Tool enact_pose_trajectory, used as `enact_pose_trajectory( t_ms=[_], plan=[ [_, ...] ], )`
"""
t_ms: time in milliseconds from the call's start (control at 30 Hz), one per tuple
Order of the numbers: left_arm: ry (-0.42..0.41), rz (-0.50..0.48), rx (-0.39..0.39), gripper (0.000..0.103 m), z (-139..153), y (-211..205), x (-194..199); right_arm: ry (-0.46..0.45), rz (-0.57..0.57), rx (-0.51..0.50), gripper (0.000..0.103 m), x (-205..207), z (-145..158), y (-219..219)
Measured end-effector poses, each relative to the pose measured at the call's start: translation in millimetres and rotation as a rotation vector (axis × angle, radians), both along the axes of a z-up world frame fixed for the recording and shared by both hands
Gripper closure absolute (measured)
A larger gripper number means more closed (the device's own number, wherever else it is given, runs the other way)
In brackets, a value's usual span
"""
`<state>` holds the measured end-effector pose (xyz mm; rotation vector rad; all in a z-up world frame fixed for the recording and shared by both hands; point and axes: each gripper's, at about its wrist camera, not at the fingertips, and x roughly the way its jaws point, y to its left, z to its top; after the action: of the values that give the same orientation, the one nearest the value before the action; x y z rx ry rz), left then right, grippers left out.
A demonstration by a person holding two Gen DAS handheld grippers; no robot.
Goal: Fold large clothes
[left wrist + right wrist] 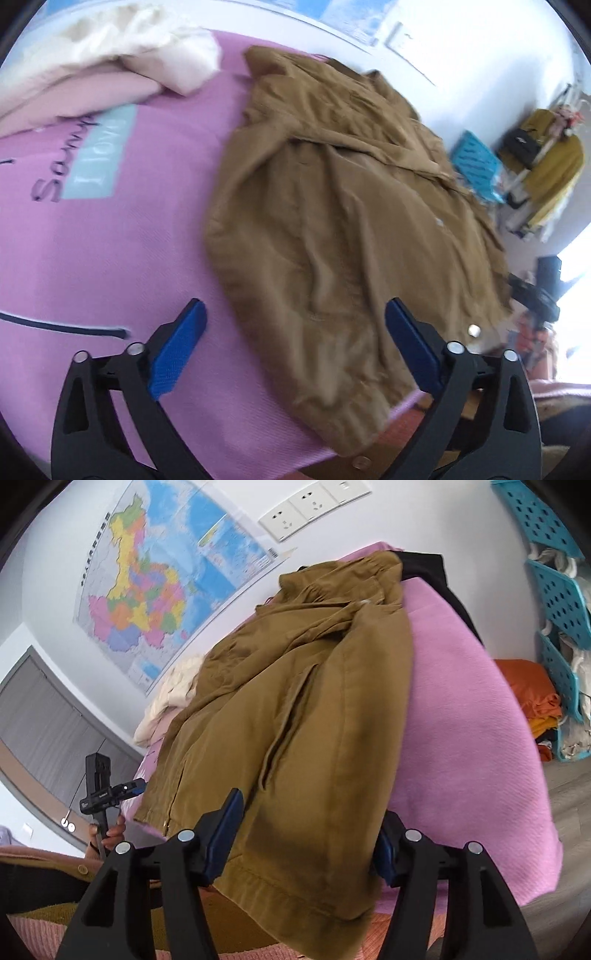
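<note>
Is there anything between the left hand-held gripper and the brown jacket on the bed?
Nothing visible. The left hand-held gripper is open just above the jacket, with only bare pink blanket beside it.

The 2 views share the brown jacket [343, 229]. The left wrist camera looks down across the jacket from close at its hem, toward the wall. The right wrist camera sits lower, closer against the jacket's [295, 716] hem, facing the map [162, 576].
</note>
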<state>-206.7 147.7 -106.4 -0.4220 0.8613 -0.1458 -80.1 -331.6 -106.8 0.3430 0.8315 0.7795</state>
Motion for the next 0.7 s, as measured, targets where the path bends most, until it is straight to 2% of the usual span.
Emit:
enact_pose_trajectory(
  t_ms=[67, 233, 300, 333, 367, 433, 500, 533, 567, 633, 700],
  plan=[
    [-0.005, -0.061, -0.073, 0.006, -3, -5, 0, 0.007, 0.012, 0.021, 0.041, 0, 0, 1],
    [-0.016, -0.144, -0.109, 0.006, -6, -27, 0, 0.013, 0.025, 0.062, 0.041, 1, -1, 3],
    [-0.021, -0.153, -0.150, 0.005, -7, -32, 5, 0.021, 0.033, 0.064, 0.047, 3, -2, 6],
    [-0.026, -0.150, -0.149, 0.005, -7, -35, 6, 0.026, 0.042, 0.061, 0.055, 4, -3, 8],
    [-0.027, -0.152, -0.147, 0.005, -7, -36, 7, 0.034, 0.052, 0.062, 0.070, 6, -4, 11],
    [-0.032, -0.130, -0.164, 0.006, -7, -36, 10, 0.052, 0.045, 0.050, 0.085, 11, -6, 15],
    [-0.040, -0.077, -0.145, 0.038, -4, -32, 8, 0.050, 0.051, 0.072, 0.087, 10, -4, 16],
    [-0.024, -0.041, -0.102, 0.072, -3, -33, 10, 0.042, 0.049, 0.086, 0.088, 9, -1, 16],
    [-0.007, -0.022, -0.095, 0.082, -3, -29, 13, 0.039, 0.052, 0.112, 0.089, 8, 3, 16],
    [-0.006, 0.000, -0.141, 0.085, 1, -21, 12, 0.008, 0.054, 0.184, 0.090, 3, 18, 13],
    [-0.054, 0.007, -0.153, 0.087, 16, -16, 4, -0.020, 0.055, 0.221, 0.090, -2, 31, 12]
  ],
)
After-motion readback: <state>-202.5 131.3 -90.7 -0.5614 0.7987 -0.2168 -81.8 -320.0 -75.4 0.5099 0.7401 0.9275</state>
